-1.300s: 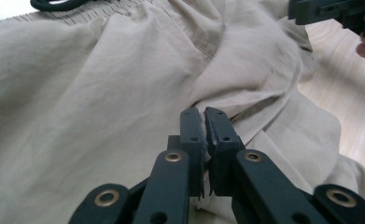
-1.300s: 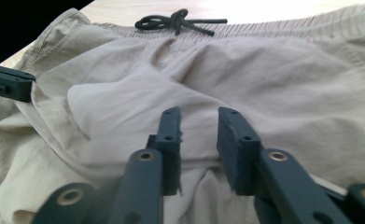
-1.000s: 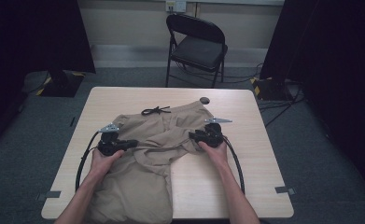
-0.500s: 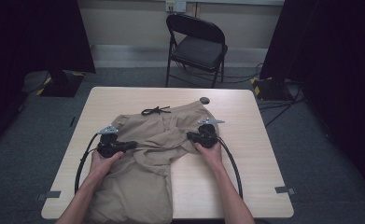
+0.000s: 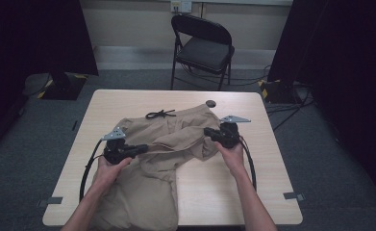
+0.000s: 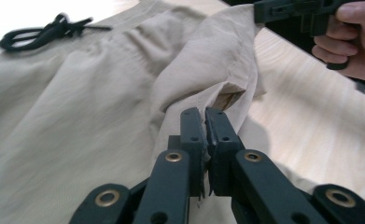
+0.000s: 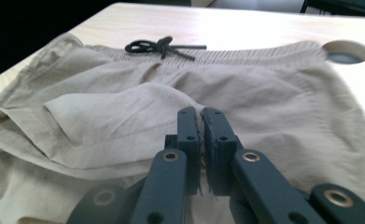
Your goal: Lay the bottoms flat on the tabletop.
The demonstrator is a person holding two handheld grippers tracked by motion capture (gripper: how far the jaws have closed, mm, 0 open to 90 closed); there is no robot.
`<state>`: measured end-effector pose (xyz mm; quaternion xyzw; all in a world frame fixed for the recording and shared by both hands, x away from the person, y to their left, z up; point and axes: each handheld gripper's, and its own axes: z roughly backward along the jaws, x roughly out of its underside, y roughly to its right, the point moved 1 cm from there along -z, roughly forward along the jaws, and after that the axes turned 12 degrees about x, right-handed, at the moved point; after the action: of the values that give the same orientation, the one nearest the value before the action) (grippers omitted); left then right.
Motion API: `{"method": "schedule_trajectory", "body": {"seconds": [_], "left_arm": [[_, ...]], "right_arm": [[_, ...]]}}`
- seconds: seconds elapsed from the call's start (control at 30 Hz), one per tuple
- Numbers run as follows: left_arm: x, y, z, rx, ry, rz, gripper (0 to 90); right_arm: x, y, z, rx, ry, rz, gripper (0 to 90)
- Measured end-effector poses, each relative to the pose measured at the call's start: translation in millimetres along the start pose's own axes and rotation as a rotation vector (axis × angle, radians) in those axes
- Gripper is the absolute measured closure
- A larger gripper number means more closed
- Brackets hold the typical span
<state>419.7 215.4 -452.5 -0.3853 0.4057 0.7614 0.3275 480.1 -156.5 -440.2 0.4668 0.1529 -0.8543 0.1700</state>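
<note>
1. Presently, the tan trousers (image 5: 161, 159) lay on the surface, waistband toward its far edge, one leg trailing over the near edge.
2. Left gripper (image 6: 203, 135) jaws were clamped on a fabric fold.
3. Right gripper (image 7: 201, 135) jaws gripped the folded-over leg's hem, nearer the right edge.

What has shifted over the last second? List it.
The right claw carried the folded leg of the tan cotton trousers leftward over the waist. The left claw edged slightly toward the person. Both stay clamped on cloth; the black drawstring and wooden table are unchanged.
</note>
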Motion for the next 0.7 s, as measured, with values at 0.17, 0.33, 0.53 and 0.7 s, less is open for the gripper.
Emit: {"method": "schedule_trajectory", "body": {"seconds": [0.17, 0.33, 0.53, 0.7], "left_arm": [[-7.1, 12.4, -2.8, 0.028, 0.017, -0.023, 86.8], [-17.8, 26.8, -5.3, 0.062, 0.039, -0.052, 86.8], [-33.5, 47.4, -8.2, 0.1, 0.06, -0.093, 86.8], [-46.8, 65.8, -11.0, 0.131, 0.075, -0.131, 86.8]], "right_arm": [[-7.7, 8.0, 19.9, 0.007, 0.028, -0.008, 86.3], [-13.5, 14.8, 38.5, 0.02, 0.058, -0.002, 86.3], [-21.9, 20.6, 61.6, 0.029, 0.097, -0.002, 86.3], [-29.7, 25.2, 87.2, 0.036, 0.139, -0.008, 86.2]]}}
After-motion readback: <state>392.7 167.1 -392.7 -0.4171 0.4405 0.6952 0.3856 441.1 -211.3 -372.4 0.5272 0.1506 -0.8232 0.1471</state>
